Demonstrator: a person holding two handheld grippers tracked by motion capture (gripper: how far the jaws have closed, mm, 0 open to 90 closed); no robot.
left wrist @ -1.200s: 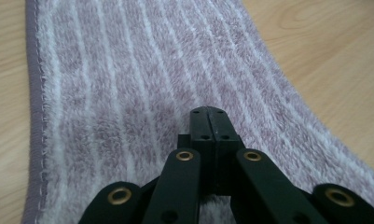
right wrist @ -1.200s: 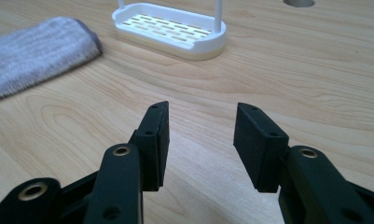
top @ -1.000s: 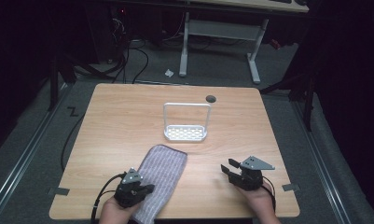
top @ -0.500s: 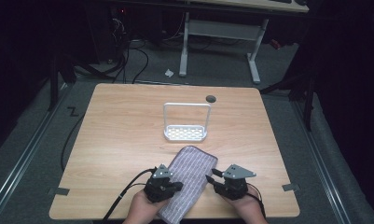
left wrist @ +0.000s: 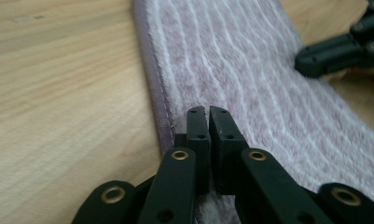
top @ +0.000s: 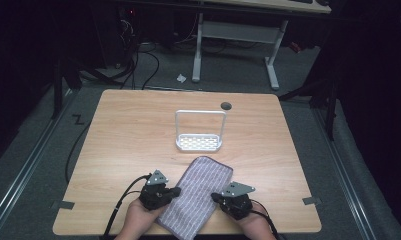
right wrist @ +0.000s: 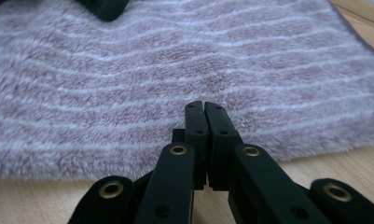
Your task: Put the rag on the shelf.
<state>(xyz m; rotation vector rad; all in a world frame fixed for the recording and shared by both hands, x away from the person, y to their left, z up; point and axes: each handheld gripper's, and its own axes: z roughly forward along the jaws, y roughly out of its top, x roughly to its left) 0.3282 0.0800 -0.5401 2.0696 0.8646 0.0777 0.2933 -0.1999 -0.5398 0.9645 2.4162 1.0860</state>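
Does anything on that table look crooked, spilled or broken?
Nothing is spilled or broken. The striped purple towel lies askew, slanted across the table rather than square to its edges. The white rack stands upright behind it, apart from the towel.

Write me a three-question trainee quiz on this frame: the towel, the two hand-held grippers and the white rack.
1. True or false: the purple striped towel lies flat on the wooden table between the left hand-held gripper and the right hand-held gripper.
2. Which object stands farther from the person than the towel? A) white rack B) blue bowl C) glass jar
3. Fill in: in the left gripper view the jaws are closed over the towel's ____ edge.

Key: 1 true. 2 A, the white rack stands upright beyond the towel's far end. 3 hemmed; the jaws sit together right at the towel's border, though whether they pinch fabric cannot be told.
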